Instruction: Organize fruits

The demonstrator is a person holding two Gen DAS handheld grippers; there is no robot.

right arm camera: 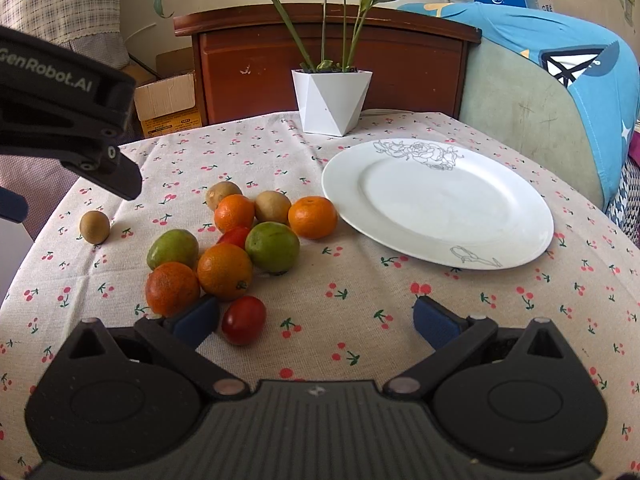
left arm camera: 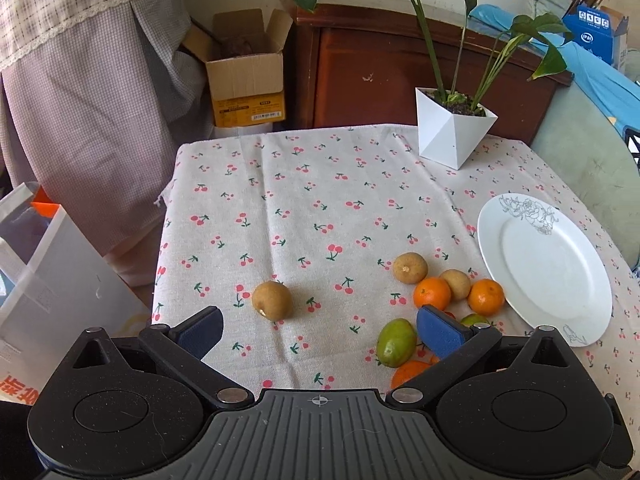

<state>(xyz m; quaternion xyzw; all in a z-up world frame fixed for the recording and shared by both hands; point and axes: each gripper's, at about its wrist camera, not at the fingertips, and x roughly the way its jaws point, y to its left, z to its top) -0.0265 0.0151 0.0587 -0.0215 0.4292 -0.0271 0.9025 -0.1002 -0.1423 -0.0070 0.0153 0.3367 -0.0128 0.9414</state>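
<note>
A cluster of fruit lies on the cherry-print tablecloth [right arm camera: 360, 304]: several oranges [right arm camera: 312, 216], two green fruits [right arm camera: 272, 246], brown kiwis [right arm camera: 272, 206] and small red tomatoes [right arm camera: 243, 319]. One kiwi [left arm camera: 272, 299] [right arm camera: 94, 227] lies apart to the left. A bare white plate [right arm camera: 440, 200] [left arm camera: 548, 264] sits to the right of the cluster. My left gripper [left arm camera: 320, 330] is open and empty, above the table between the lone kiwi and a green fruit [left arm camera: 396, 342]. My right gripper [right arm camera: 316, 322] is open and empty, with a tomato just inside its left finger.
A white faceted pot [right arm camera: 332, 100] with a green plant stands at the table's far edge. A wooden headboard [right arm camera: 328, 52] and cardboard box [left arm camera: 248, 76] are behind. A cushioned chair with blue cloth [right arm camera: 560, 80] is to the right. A white bag [left arm camera: 52, 280] stands left of the table.
</note>
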